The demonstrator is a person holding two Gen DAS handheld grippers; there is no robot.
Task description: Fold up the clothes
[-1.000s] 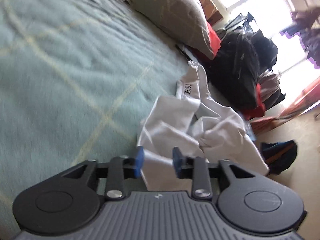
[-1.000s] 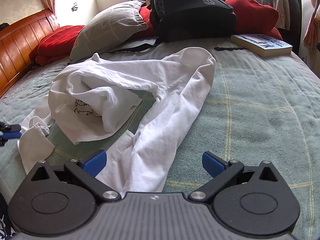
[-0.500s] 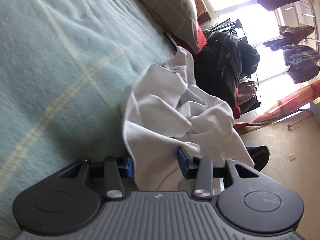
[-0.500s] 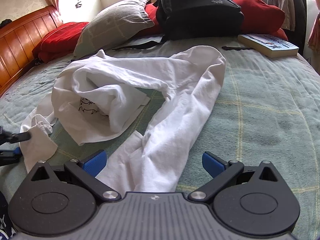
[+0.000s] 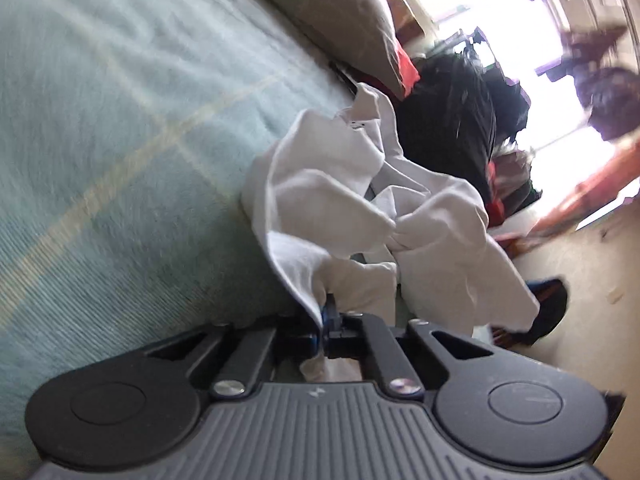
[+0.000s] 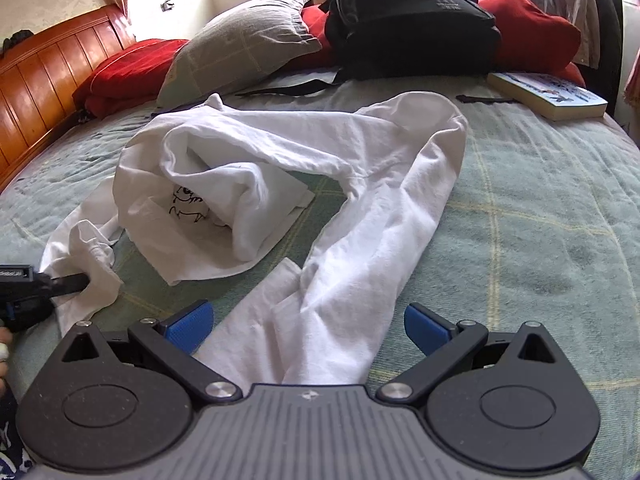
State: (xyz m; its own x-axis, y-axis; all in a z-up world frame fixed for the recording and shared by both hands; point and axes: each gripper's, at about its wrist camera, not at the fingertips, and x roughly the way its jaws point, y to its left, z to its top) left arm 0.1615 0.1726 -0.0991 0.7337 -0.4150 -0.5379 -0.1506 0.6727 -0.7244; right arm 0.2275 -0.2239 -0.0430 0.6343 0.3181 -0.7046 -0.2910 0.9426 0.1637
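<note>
A crumpled white long-sleeved shirt (image 6: 280, 184) with a small black drawing lies on the green checked bedspread (image 6: 540, 208). In the left wrist view the same shirt (image 5: 360, 200) bunches up just ahead of my left gripper (image 5: 325, 320), whose blue pads are shut on a fold of its edge. The right wrist view shows that left gripper (image 6: 76, 279) at the far left, pinching the shirt's lower corner. My right gripper (image 6: 306, 326) stands open low over the bed, with one long white sleeve lying between its blue fingers (image 6: 188, 320), untouched.
A black backpack (image 6: 408, 20), a grey pillow (image 6: 240, 48) and red cushions (image 6: 528, 32) line the far side of the bed. A book (image 6: 548, 94) lies at the back right. A wooden headboard (image 6: 48, 84) runs along the left. The floor (image 5: 580, 300) lies beyond the bed's edge.
My left gripper has gone from open around the shirt's edge to shut on it, after moving in and down. The right gripper has stayed open in place.
</note>
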